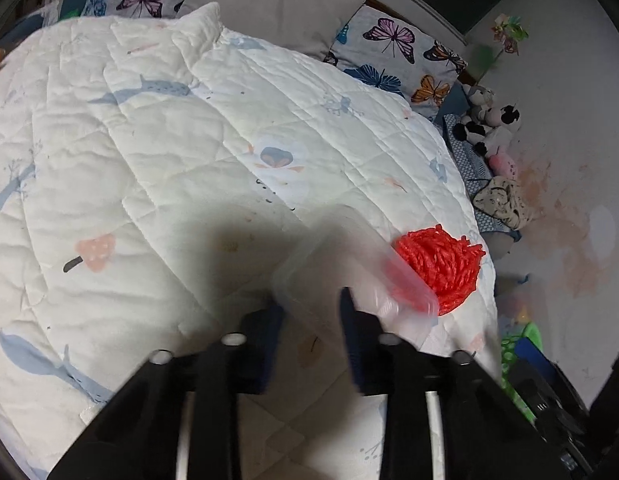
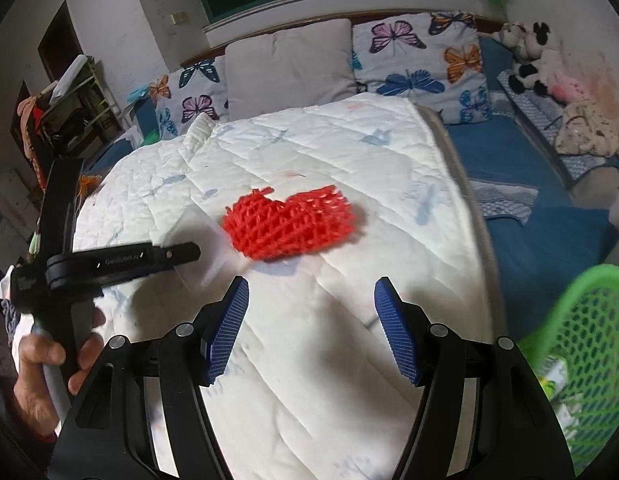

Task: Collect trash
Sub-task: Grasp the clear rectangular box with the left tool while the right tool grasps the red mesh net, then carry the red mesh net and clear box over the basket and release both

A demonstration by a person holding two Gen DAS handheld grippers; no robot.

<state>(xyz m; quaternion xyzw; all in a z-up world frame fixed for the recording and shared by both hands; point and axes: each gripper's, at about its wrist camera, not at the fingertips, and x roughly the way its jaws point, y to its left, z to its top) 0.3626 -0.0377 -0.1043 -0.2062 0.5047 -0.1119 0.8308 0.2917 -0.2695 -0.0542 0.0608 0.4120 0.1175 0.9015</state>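
A clear plastic container (image 1: pixel 349 280) sits between the fingers of the left gripper (image 1: pixel 309 304), which has narrowed onto it; the picture is smeared with motion there, so whether the pads truly press its walls cannot be told for certain, but the container's near end lies right in the gap between them. Its far end overlaps the red mesh net (image 1: pixel 441 268), a crumpled bundle lying on the white quilt (image 1: pixel 149 160) near the quilt's right edge. In the right wrist view the same red mesh net (image 2: pixel 289 228) lies ahead of the right gripper (image 2: pixel 311 312) and a little to its left, apart from the fingertips, with bare quilt (image 2: pixel 309 360) between. The right gripper stands about half open with nothing in it, its blue pads (image 2: pixel 229 332) tilted down toward the bed. The left gripper (image 2: pixel 189 254) reaches in from the left of that view, pointing at the net's left side, with the blurred clear container (image 2: pixel 205 248) at its tip. A hand (image 2: pixel 49 360) grasps its handle at the lower left. A green mesh basket (image 2: pixel 581 360) stands at the right edge, beside the bed.
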